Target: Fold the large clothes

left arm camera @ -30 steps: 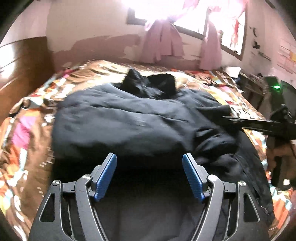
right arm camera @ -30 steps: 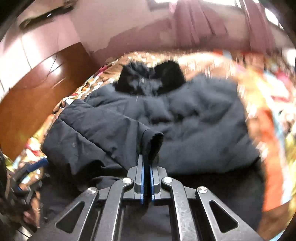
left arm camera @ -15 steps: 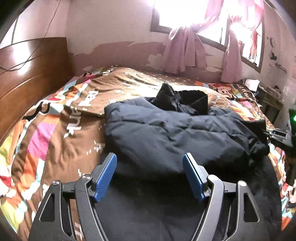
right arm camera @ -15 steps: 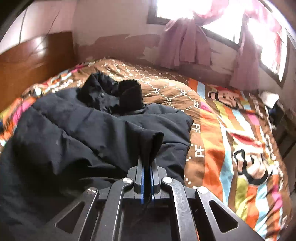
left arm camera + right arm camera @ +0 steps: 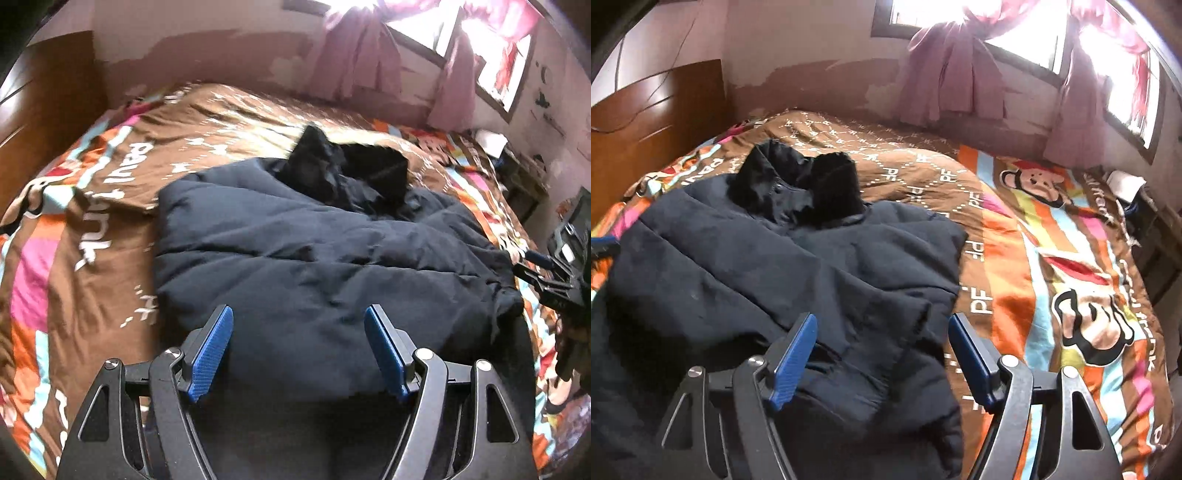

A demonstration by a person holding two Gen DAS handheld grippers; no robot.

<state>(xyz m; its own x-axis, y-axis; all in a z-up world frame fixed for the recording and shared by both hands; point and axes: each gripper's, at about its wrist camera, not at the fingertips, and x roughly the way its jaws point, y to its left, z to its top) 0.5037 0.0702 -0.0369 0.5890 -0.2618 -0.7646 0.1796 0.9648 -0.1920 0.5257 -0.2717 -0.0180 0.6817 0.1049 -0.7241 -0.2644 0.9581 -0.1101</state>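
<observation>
Dark navy padded jacket (image 5: 783,273) flat on patterned brown bedspread (image 5: 1052,258) — right gripper (image 5: 882,362) just opened, left gripper (image 5: 299,354) released; bare bedspread beyond jacket's edges.

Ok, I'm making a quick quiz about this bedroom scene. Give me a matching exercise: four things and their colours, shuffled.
Things:
1. jacket
2. curtains
3. headboard
4. pads of the right gripper

Colours:
A. blue
B. pink
C. dark navy
D. brown wood

Pairs: 1-C, 2-B, 3-D, 4-A
</observation>
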